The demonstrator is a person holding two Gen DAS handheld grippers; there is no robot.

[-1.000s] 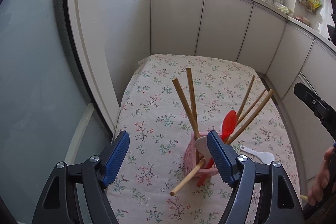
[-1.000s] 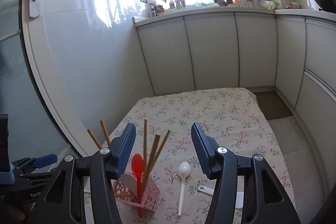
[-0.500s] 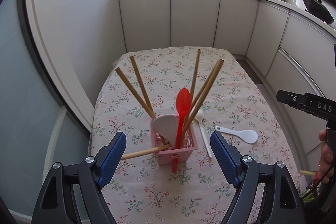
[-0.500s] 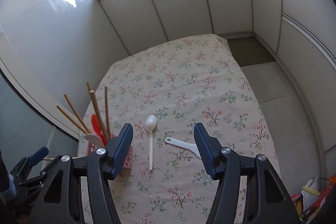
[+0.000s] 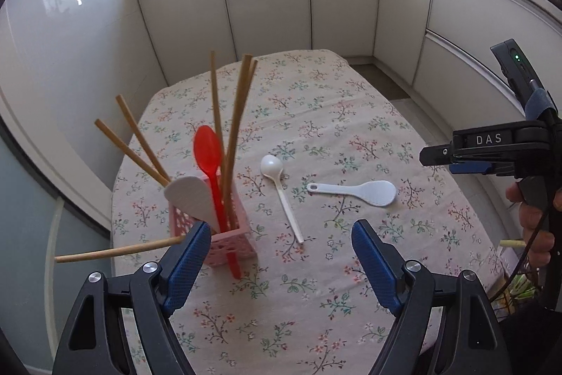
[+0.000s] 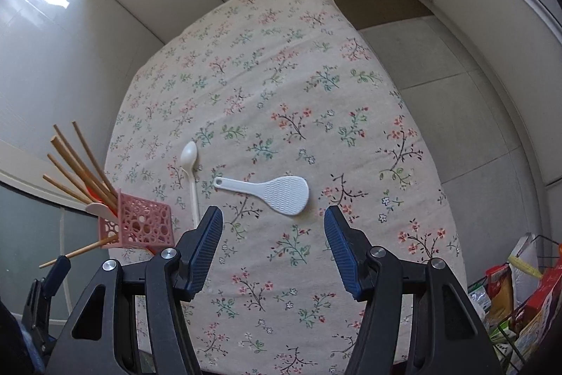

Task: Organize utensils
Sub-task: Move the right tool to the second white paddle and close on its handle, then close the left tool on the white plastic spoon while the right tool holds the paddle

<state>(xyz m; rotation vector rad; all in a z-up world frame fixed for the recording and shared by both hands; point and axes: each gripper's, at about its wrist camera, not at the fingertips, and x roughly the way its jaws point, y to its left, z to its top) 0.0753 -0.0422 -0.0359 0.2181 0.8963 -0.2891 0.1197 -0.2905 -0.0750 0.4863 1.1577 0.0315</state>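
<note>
A pink perforated holder (image 5: 224,239) (image 6: 140,224) stands at the table's left, holding several wooden chopsticks (image 5: 239,115), a red spoon (image 5: 208,153) and a white rice paddle (image 5: 191,195). One chopstick (image 5: 116,250) pokes out sideways through its wall. A white spoon (image 5: 279,188) (image 6: 191,174) and a second white rice paddle (image 5: 358,192) (image 6: 274,190) lie flat on the cloth. My left gripper (image 5: 281,255) is open and empty, near the holder. My right gripper (image 6: 272,241) is open and empty, above the lying paddle; its body also shows in the left wrist view (image 5: 491,150).
The table wears a floral cloth (image 6: 281,86). White cabinets (image 5: 267,9) curve around the back and right. Tiled floor (image 6: 456,94) lies to the right. A wire basket of packets (image 6: 520,297) stands at the near right corner.
Both grippers have swung right and tilted down. The holder has slid to the left of both views, and the lying paddle now sits centred ahead of the right gripper.
</note>
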